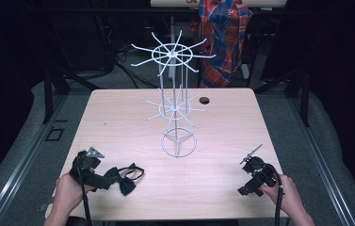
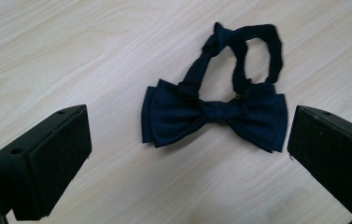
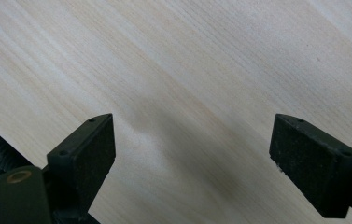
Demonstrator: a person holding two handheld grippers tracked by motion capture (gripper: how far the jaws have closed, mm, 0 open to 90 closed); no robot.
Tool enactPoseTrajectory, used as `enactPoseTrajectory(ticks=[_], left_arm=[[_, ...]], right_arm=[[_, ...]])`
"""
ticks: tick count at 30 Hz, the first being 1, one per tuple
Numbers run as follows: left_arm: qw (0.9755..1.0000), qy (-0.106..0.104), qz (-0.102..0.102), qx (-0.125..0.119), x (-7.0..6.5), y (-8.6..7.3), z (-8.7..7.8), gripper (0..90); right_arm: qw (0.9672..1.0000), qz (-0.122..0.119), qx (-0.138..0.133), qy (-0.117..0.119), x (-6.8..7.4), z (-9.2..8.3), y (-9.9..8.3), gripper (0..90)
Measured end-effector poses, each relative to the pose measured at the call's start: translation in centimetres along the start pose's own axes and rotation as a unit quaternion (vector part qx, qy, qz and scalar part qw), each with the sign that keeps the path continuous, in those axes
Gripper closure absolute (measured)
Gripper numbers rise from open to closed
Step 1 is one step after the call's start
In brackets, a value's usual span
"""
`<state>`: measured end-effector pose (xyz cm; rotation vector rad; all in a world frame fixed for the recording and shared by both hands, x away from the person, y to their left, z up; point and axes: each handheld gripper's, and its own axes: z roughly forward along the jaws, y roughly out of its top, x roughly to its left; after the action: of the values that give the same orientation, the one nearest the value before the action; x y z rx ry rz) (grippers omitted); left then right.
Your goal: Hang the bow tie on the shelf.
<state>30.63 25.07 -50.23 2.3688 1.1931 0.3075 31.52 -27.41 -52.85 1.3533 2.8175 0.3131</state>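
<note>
Bow tie [image 2: 213, 116] between spread left gripper [image 2: 187, 154] fingers | right gripper [image 3: 192, 158] fingers spread over bare table [image 3: 187, 70]

matt dark cloth bow tie [image 2: 213, 114] on a pale, smooth wood-grain table [image 1: 222, 122]; white wire rack [image 1: 175, 101] behind; left gripper [image 2: 187, 154] pads [image 2: 59, 158] black, finely textured.

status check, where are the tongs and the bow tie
Left tongs open, aimed at bow tie, not gripping. Right tongs open over bare table. Wire rack mid-table, nothing blocking.
</note>
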Motion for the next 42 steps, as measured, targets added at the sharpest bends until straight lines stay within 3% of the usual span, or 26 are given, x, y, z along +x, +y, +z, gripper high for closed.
enactPoseTrajectory(ticks=[4,6,7,9,13,15,16,18,19,20,21,23,26,30,33,34,36,37,39,41,42], left_arm=[[0.9997,-0.016,0.004,-0.018,-0.2,-0.2,-0.4,0.1],[0.9995,-0.022,0.006,-0.020,-0.2,-0.3,-0.4,0.1],[0.9995,-0.024,0.005,-0.021,-0.2,-0.3,-0.4,0.1],[0.9995,-0.024,0.006,-0.019,-0.2,-0.2,-0.3,0.2],[0.9989,-0.046,0.003,-0.006,0.0,-0.1,0.2,0.3],[0.9988,-0.049,0.005,-0.006,0.0,-0.1,0.3,0.3],[0.9987,-0.049,0.008,-0.004,-0.1,0.0,0.3,0.3],[0.9988,-0.047,0.012,-0.007,-0.4,0.1,0.4,0.3],[0.9988,-0.045,0.017,-0.007,-0.7,0.2,0.4,0.3],[0.9989,-0.041,0.022,-0.006,-0.9,0.3,0.4,0.3],[0.9987,-0.040,0.029,-0.007,-1.2,0.4,0.3,0.2],[0.9985,-0.039,0.037,-0.009,-1.7,0.5,0.3,0.2],[0.9983,-0.038,0.044,-0.008,-1.9,0.7,0.6,0.2],[0.9981,-0.038,0.047,-0.005,-2.0,0.9,0.7,0.2],[0.9982,-0.029,0.052,-0.006,-2.3,0.9,0.7,0.3],[0.9981,-0.026,0.056,-0.003,-2.3,0.9,0.7,0.3],[0.9980,-0.022,0.059,-0.001,-2.4,1.0,0.7,0.3],[0.9981,-0.020,0.058,0.001,-2.5,1.0,0.8,0.3],[0.9981,-0.015,0.060,0.005,-2.6,1.2,0.9,0.4],[0.9980,-0.013,0.061,0.007,-2.8,1.5,1.1,0.3],[0.9980,-0.011,0.062,0.008,-2.9,1.6,1.1,0.3]], right_arm=[[1.0000,-0.003,-0.003,0.000,0.2,-0.1,-0.1,14.2],[0.9998,-0.016,0.014,-0.004,0.2,-0.3,0.0,14.3],[0.9999,0.004,-0.009,-0.003,0.5,0.1,-0.2,14.2],[1.0000,-0.007,0.001,-0.004,0.5,-0.1,-0.1,14.2],[0.9996,-0.019,0.017,-0.010,0.4,0.1,0.2,14.2],[0.9995,-0.020,0.019,-0.015,0.4,0.2,0.3,14.2],[0.9999,-0.012,0.007,-0.008,0.5,0.4,0.2,13.8],[0.9997,-0.020,0.010,-0.005,0.6,0.2,0.3,13.2],[0.9999,-0.014,-0.001,-0.004,0.7,0.2,0.2,12.7],[0.9993,0.008,-0.036,0.003,1.1,0.5,0.0,11.8],[0.9998,-0.011,-0.013,-0.001,1.0,0.0,0.1,11.2],[0.9997,-0.021,-0.010,-0.005,1.0,-0.3,0.2,10.4],[0.9996,-0.008,-0.026,-0.003,1.0,-0.1,0.1,9.8],[0.9998,-0.019,-0.006,-0.006,0.8,-0.2,0.2,8.7],[0.9998,-0.015,-0.013,-0.008,1.0,0.0,0.2,8.5],[0.9991,0.008,-0.042,-0.003,1.3,0.5,0.0,8.5],[0.9994,-0.001,-0.036,-0.003,1.5,0.6,0.1,8.9],[0.9996,-0.025,-0.010,-0.005,1.3,0.3,0.4,9.3],[0.9993,-0.037,0.004,-0.006,1.4,0.2,0.5,9.8],[0.9997,-0.013,-0.020,0.003,1.6,0.6,0.2,10.1],[0.9997,-0.021,-0.011,0.002,1.4,0.4,0.2,10.2]])
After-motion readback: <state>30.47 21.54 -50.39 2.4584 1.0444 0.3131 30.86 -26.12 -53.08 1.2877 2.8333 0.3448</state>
